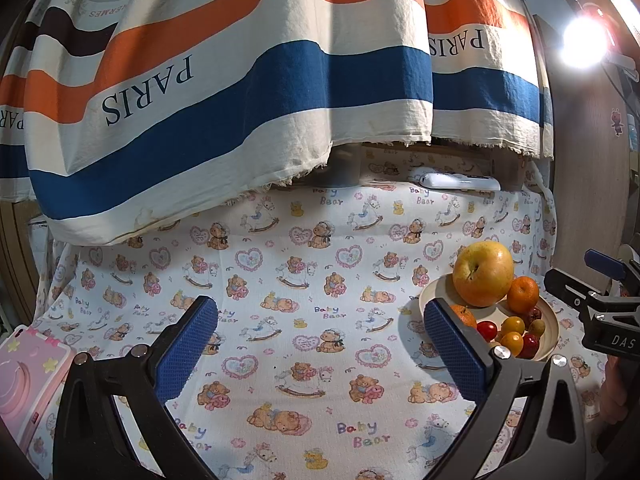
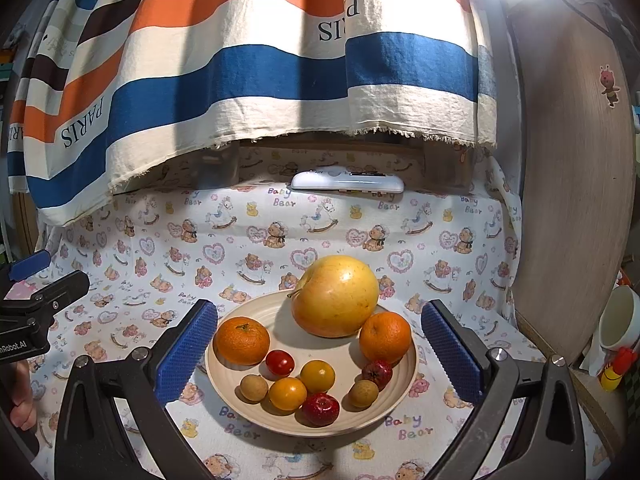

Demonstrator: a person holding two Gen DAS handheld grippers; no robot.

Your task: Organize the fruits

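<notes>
A cream plate [image 2: 224, 384] on the bear-print cloth holds a big yellow apple [image 2: 335, 297], two oranges [image 2: 241, 340] [image 2: 385, 337], a cherry tomato [image 2: 280, 362], two yellow tomatoes [image 2: 317, 376], two small red fruits [image 2: 320, 409] and two brown longans [image 2: 253, 387]. My right gripper [image 2: 320, 354] is open and empty, its fingers either side of the plate. My left gripper [image 1: 320, 348] is open and empty over bare cloth, left of the plate [image 1: 552, 330]. The apple [image 1: 483, 273] also shows in the left wrist view.
A striped cloth [image 2: 248, 76] hangs over the back. A white remote [image 2: 347, 181] lies at the back edge. A pink toy camera [image 1: 24, 376] sits at the left. A wooden panel [image 2: 576, 200] and a white cup [image 2: 620, 324] stand at the right.
</notes>
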